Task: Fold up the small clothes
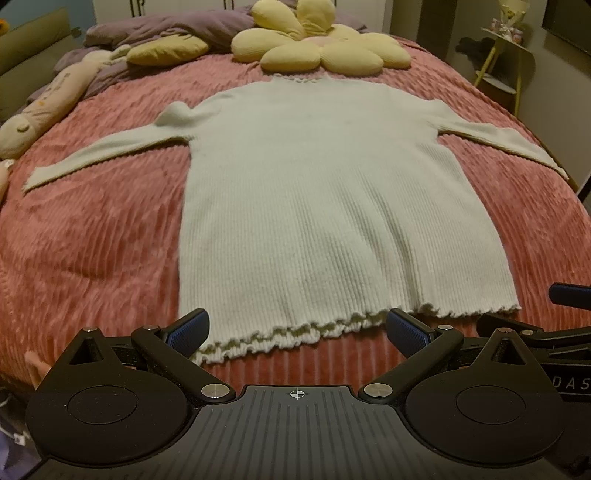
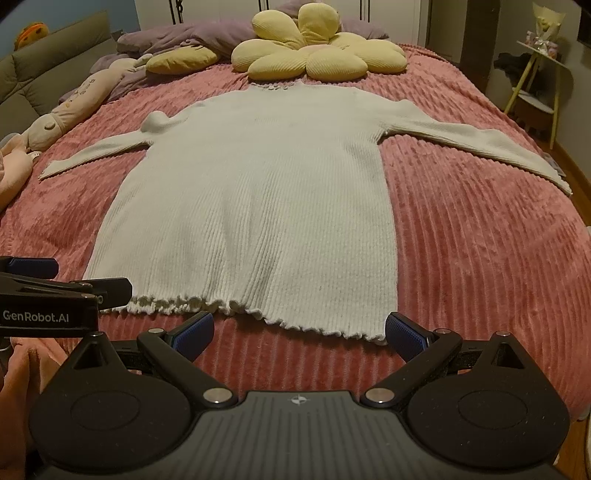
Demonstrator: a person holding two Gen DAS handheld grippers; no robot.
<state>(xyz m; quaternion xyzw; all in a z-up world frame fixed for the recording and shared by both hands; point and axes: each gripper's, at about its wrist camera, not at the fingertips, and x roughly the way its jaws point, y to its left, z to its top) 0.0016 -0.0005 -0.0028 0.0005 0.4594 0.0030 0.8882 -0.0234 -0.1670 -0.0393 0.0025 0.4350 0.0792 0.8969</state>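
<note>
Sweater (image 1: 325, 206) lies flat on the pink bedspread (image 1: 92, 240), sleeves spread, ruffled hem nearest the tools. Left gripper (image 1: 297, 326) and right gripper (image 2: 299, 330) both gape wide just short of the hem, holding nothing.

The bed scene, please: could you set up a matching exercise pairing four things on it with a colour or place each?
Things:
1. sweater
2. flower cushion
3. bedspread
4. duvet

Descriptions:
A. purple, bunched at the far left end of the bed
B. pink, ribbed, under everything
C. white, spread flat with sleeves out
D. yellow, just beyond the sweater's collar

Pairs: 1-C, 2-D, 3-B, 4-A
</note>
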